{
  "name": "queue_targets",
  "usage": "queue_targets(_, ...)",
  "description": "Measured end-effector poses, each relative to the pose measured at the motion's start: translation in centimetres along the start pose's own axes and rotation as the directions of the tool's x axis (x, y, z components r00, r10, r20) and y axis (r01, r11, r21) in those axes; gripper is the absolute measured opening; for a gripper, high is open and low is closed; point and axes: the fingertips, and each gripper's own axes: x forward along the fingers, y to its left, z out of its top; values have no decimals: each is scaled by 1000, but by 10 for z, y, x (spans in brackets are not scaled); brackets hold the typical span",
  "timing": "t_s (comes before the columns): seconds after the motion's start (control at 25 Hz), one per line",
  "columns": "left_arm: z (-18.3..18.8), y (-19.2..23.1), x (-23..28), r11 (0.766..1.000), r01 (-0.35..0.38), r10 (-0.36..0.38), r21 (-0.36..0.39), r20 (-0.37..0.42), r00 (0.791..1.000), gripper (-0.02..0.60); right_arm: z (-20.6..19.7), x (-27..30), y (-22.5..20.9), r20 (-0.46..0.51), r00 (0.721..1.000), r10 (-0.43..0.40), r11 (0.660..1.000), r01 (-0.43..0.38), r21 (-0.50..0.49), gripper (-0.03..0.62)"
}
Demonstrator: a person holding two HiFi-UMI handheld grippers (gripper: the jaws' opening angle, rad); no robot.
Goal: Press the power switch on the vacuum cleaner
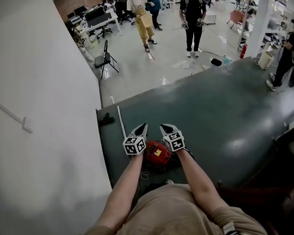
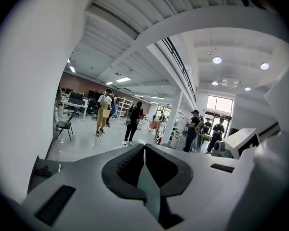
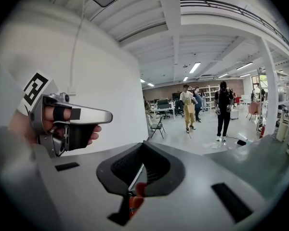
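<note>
Your left hand-held gripper (image 1: 142, 127) sits just left of centre in the lower half of the head view. Its jaws are closed tip to tip. In the left gripper view, the two dark pads meet at the front with nothing clamped between them. Only the dark table (image 1: 220, 116) shows through the gap behind the tips.

Your right hand-held gripper (image 1: 164, 128) is just beside it, a little to the right, and is also closed and empty. In the right gripper view its jaws meet at the tip. Through the opening behind them you can see a thin white rod (image 3: 134, 173) and a patch of the red vacuum (image 3: 135, 197) below.

In the head view, both grippers point up the frame across the table, leaning slightly toward each other. Their tips are near one another but not touching.

The vacuum (image 1: 157, 154) lies low in the centre of the head view, at the near edge of the table. It is between your forearms and partly under the two marker cubes. It has a yellow patch on top. The switch cannot be made out. Both sets of tips reach past the vacuum, over bare table.

The white rod (image 1: 121, 122) lies on the table to the left of your left gripper, and a small black object (image 1: 106, 119) sits at the table's left edge. A white wall (image 1: 44, 106) fills the left of the frame. Several people (image 1: 192, 16) stand on the floor at the top.
</note>
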Motion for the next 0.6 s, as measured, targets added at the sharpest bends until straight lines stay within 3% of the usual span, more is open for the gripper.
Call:
queue_targets(0.24, 19, -15, -5, 996, 35, -31, -84, 52, 998, 8, 6, -11, 2, 11, 1000, 12, 1000, -12, -5, 8)
queue_targets(0.36, 21, -25, -9, 996, 62, -60, -71, 36, 998, 8, 16, -19, 4, 38, 999, 7, 1000, -7, 0, 8)
queue_targets(0.6, 14, -37, -12, 999, 48, -48, -24, -22, 999, 8, 46, -32, 9, 120, 993, 6, 998, 2, -68, 8)
